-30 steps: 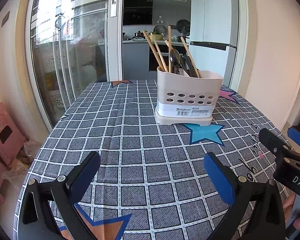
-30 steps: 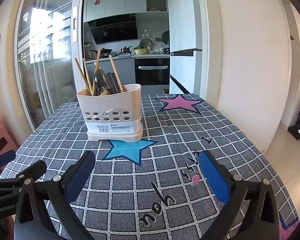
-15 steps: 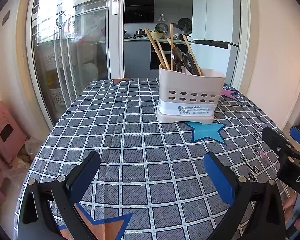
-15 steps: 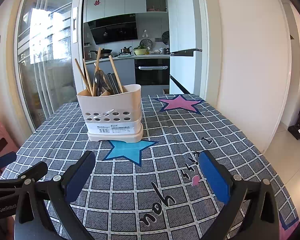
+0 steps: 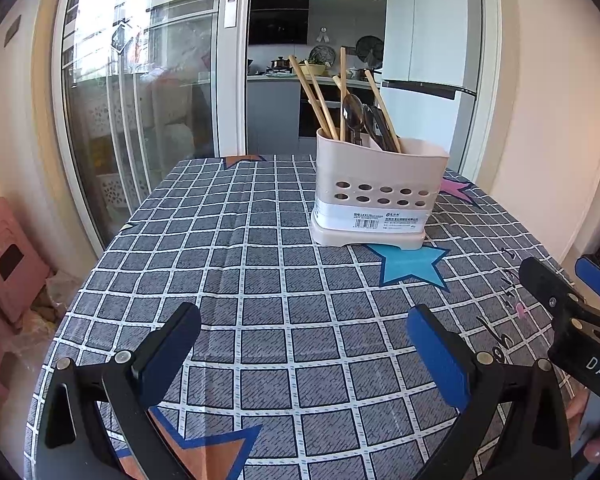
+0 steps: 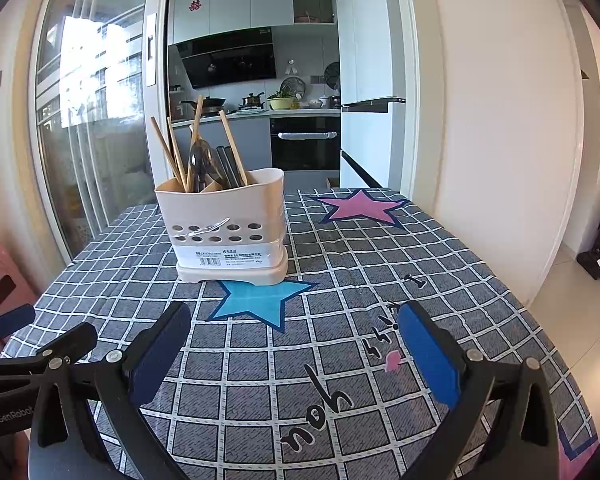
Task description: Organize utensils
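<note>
Left wrist view shows chopsticks (image 5: 320, 100) and spoons (image 5: 354, 116) already upright in a holder (image 5: 376, 196) mid-tabletop (image 5: 260, 280), both grippers, left (image 5: 304, 344) and right (image 6: 292, 340), with fingers spread, empty, so organizing looks finished.

- A grey checked tablecloth (image 5: 260, 264) covered the bench, printed with a blue star (image 6: 260, 300), a pink star (image 6: 360, 206) and black lettering (image 6: 320, 416).
- A glass sliding door (image 5: 140, 100) stood on the left.
- Beyond it lay a kitchen with a black range hood (image 6: 230, 58), a built-in oven (image 6: 306, 144) and pots on the counter (image 6: 252, 101).
- A white fridge (image 5: 428, 68) stood at the right.
- A pink stool (image 5: 8, 256) sat on the floor at far left.
</note>
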{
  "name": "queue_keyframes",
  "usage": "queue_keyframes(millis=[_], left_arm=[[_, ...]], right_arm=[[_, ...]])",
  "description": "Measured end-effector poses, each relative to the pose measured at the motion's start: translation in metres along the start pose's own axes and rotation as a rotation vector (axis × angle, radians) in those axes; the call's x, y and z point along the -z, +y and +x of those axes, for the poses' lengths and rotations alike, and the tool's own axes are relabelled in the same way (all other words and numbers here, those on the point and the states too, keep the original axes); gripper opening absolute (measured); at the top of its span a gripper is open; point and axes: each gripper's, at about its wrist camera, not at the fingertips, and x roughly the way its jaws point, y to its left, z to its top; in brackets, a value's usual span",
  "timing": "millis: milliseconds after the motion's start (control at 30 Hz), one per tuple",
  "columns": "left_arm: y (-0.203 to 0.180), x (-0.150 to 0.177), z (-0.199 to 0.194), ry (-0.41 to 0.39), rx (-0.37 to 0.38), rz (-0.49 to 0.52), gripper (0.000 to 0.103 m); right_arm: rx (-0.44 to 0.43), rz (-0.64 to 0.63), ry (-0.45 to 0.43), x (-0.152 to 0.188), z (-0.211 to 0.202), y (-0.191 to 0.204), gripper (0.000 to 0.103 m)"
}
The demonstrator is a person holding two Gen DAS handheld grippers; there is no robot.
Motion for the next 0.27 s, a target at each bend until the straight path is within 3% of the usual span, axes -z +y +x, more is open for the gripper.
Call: queue_keyframes(millis=[267], left_arm=[[-0.0011,0.0000,-0.0009,0.000,-0.001,0.005,0.103]], right_arm=[[-0.001,0.000,0.001,-0.0002,0.0000,0.0000,0.103]])
